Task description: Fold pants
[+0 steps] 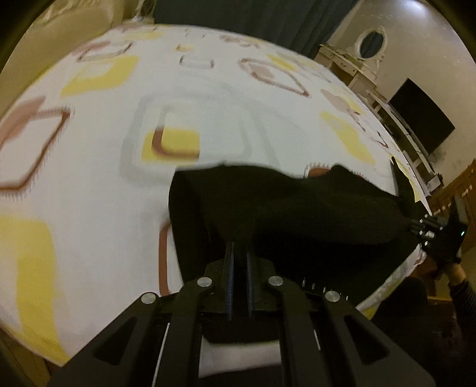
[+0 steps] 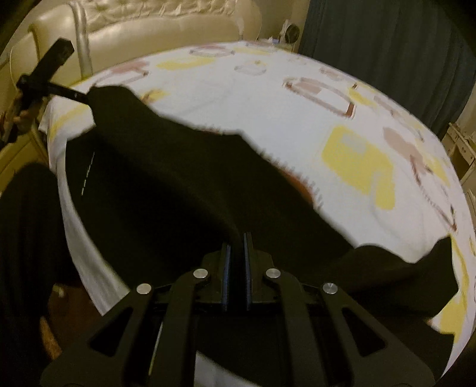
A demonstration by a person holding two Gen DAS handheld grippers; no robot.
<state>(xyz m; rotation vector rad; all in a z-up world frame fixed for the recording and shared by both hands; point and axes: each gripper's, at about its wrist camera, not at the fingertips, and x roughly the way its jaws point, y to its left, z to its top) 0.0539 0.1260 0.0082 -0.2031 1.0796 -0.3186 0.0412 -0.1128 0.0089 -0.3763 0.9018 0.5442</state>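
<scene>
The black pants [image 1: 297,205] hang stretched between both grippers above the bed, near its front edge. My left gripper [image 1: 239,250] is shut on the pants' edge. My right gripper [image 2: 236,241] is shut on another edge of the pants [image 2: 178,190]. The right gripper also shows at the right of the left wrist view [image 1: 428,229], and the left gripper at the upper left of the right wrist view [image 2: 74,95], each pinching a corner of the cloth. Part of the pants trails onto the sheet at the right [image 2: 401,274].
The bed [image 1: 89,148] carries a white sheet with yellow and brown squares. A cream padded headboard [image 2: 148,26] stands behind it. Dark curtains [image 2: 386,44], a white dresser [image 1: 354,68] and a black screen [image 1: 422,116] line the room's far side.
</scene>
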